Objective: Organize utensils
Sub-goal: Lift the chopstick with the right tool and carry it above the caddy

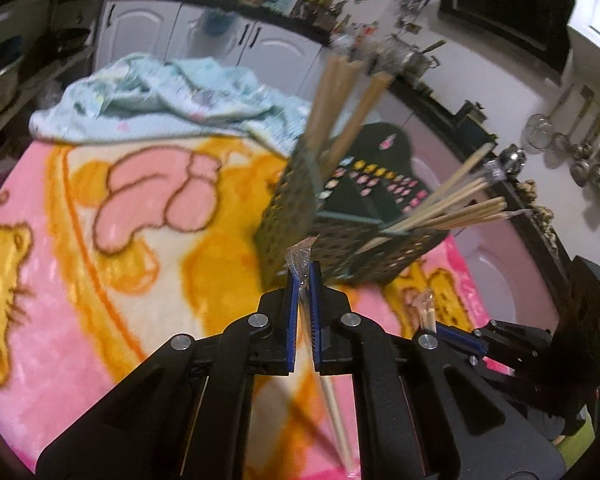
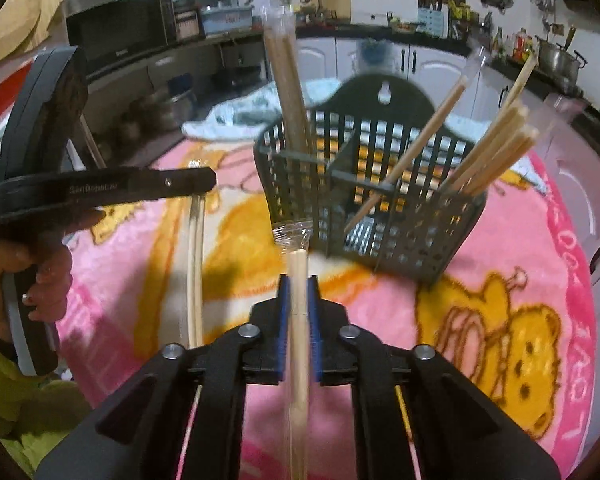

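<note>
Left wrist view: the left tool (image 1: 305,276) is clamped on a pair of wrapped chopsticks (image 1: 300,268), the crinkled end of the clear sleeve standing just above its blue pads and the sticks trailing down behind toward the pink blanket (image 1: 100,280). The grip sits near the wrapper's tip, so most of the length hangs free below; this probably lets the pair be swung upright before it is lowered. Ahead stands the dark slotted utensil basket (image 1: 300,208), tilted in this fisheye, with bare wooden chopsticks (image 1: 452,208) fanned out of its right compartment and a taller bundle rising from its left. A pale blue cloth (image 1: 160,100) lies crumpled beyond it.

Right wrist view: the right tool (image 2: 299,300) is likewise closed on a second wrapped pair (image 2: 298,280), held along the line of the fingers with the plastic end pointing at the basket (image 2: 380,216). The basket's divider splits it into compartments; a wrapped bundle (image 2: 288,92) stands in the left one, loose sticks lean in the right. The person's hand (image 2: 40,280) grips the left tool's handle at the frame's left edge, its pair hanging beneath it.

Both pairs are off the blanket and near the basket, not yet inside. Judged from this, the step in hand is carrying them to a compartment.
</note>
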The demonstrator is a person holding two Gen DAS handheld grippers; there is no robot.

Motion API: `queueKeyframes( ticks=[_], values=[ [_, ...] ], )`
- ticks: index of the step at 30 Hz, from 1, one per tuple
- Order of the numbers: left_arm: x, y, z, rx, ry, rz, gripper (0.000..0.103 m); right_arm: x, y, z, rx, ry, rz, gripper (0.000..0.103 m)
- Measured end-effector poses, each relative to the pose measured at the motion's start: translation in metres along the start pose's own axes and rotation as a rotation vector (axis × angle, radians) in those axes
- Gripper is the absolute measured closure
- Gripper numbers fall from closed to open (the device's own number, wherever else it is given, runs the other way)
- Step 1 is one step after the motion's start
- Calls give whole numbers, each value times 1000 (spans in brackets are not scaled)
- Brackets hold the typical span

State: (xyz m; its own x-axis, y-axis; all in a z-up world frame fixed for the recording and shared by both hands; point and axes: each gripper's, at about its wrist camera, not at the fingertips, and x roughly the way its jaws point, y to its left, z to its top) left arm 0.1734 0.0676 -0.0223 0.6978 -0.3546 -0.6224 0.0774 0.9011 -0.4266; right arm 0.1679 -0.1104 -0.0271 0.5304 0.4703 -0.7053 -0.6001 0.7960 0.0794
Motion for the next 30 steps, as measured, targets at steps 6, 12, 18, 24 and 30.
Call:
queueKeyframes(
  ticks=[6, 12, 18, 24, 30],
  values=[
    [-18, -26, 9, 55, -44, -26, 101, -24, 1, 11, -6, -74, -15, 97],
    [-32, -44, 17, 93, -80, -48, 101, -41, -2, 20, 8, -133, -11, 97],
    [-43, -57, 23, 123, -108, -62, 101, -60, 1, 28, 6, -185, -10, 97],
    [-54, -73, 33, 154, -143, -73, 101, -78, 4, 35, 9, -245, -11, 97],
    [-64, -86, 44, 190, -188, -74, 101, -97, 4, 48, 5, -305, -14, 97]
  ],
)
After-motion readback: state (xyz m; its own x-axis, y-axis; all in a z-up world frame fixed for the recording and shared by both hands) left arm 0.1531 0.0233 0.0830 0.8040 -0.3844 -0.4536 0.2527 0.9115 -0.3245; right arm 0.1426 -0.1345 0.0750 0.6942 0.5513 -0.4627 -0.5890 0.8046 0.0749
